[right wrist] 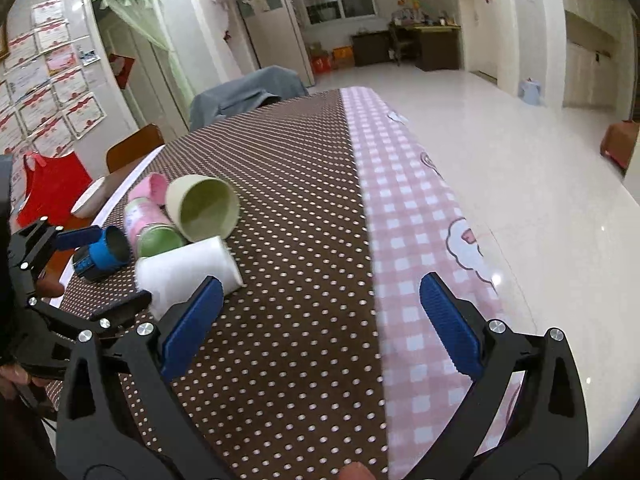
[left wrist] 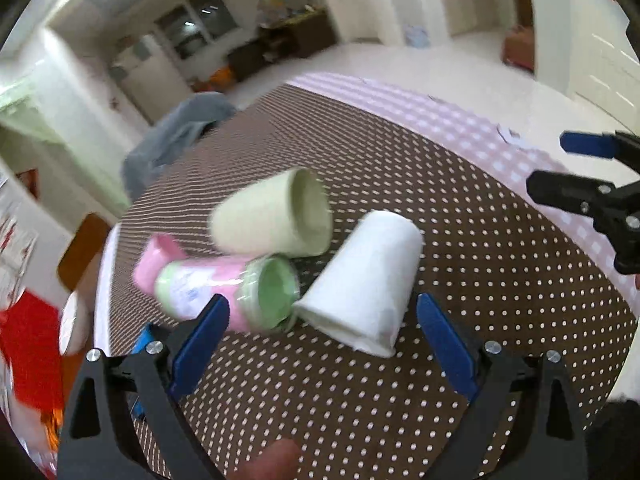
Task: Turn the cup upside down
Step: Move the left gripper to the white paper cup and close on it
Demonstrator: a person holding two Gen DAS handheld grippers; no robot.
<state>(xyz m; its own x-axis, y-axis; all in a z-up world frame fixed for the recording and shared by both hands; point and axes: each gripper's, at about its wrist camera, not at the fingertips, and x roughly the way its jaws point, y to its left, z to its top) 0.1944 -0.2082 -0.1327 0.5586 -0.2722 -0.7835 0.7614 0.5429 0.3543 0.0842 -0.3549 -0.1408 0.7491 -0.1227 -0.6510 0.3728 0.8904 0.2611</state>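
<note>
A white cup lies on its side on the brown dotted tablecloth, rim towards me; it also shows in the right wrist view. A pale green cup lies on its side behind it, with a pink and green cup beside it, also on its side. My left gripper is open, just short of the white cup, its left finger over the pink cup. My right gripper is open and empty over the cloth, right of the cups; it also shows in the left wrist view.
A blue cup lies at the table's left edge beside the left gripper. A pink checked cloth covers the table's right side. A chair with grey fabric stands at the far end. A wooden chair stands left.
</note>
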